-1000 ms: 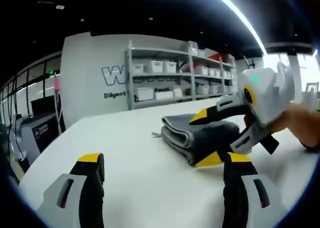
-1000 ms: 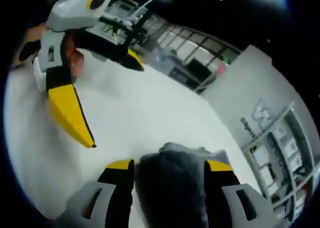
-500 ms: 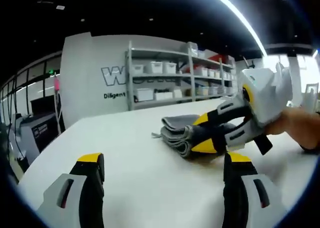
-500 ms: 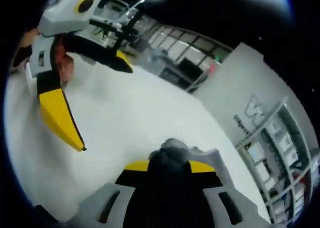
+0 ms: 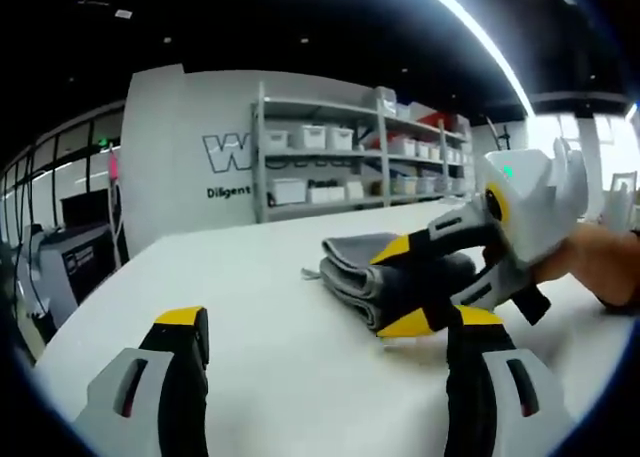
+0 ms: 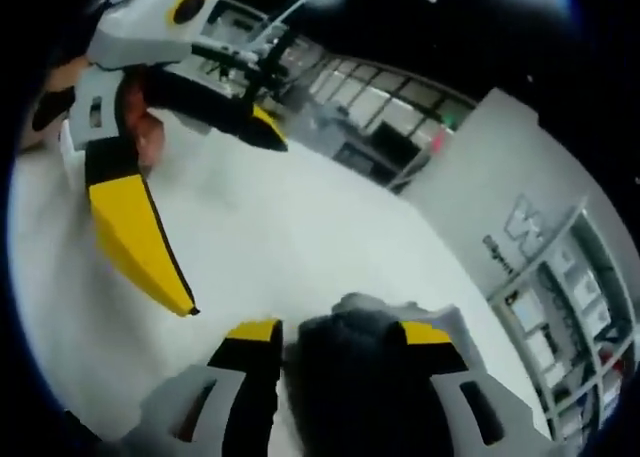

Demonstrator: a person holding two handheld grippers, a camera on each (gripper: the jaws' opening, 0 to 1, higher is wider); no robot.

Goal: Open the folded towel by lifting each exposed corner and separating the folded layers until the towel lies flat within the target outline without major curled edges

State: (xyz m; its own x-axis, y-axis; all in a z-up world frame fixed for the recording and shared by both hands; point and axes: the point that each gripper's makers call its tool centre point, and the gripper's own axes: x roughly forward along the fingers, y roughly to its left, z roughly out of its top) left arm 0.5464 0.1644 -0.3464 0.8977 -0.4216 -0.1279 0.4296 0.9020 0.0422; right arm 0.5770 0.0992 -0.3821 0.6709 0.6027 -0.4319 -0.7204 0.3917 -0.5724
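A folded grey towel (image 5: 350, 267) lies on the white table (image 5: 250, 277), its stacked layers facing me in the left gripper view. My right gripper (image 5: 400, 287) reaches in from the right with its jaws spread, one above and one below the towel's near end. In the right gripper view the towel (image 6: 350, 377) bulges between that gripper's (image 6: 338, 332) parted yellow-tipped jaws. My left gripper (image 5: 328, 322) stands open low over the table, short of the towel, with nothing between its jaws. It also appears at upper left in the right gripper view, open (image 6: 232, 225).
A person's hand (image 5: 600, 262) holds the right gripper. Behind the table stand metal shelves with white bins (image 5: 340, 157) and a lettered white wall (image 5: 225, 152). A dark machine (image 5: 70, 267) sits beyond the table's left edge.
Half a second ago the right gripper's jaws were pinched on the towel; now they have spread apart again around it. The left gripper has stayed put and open.
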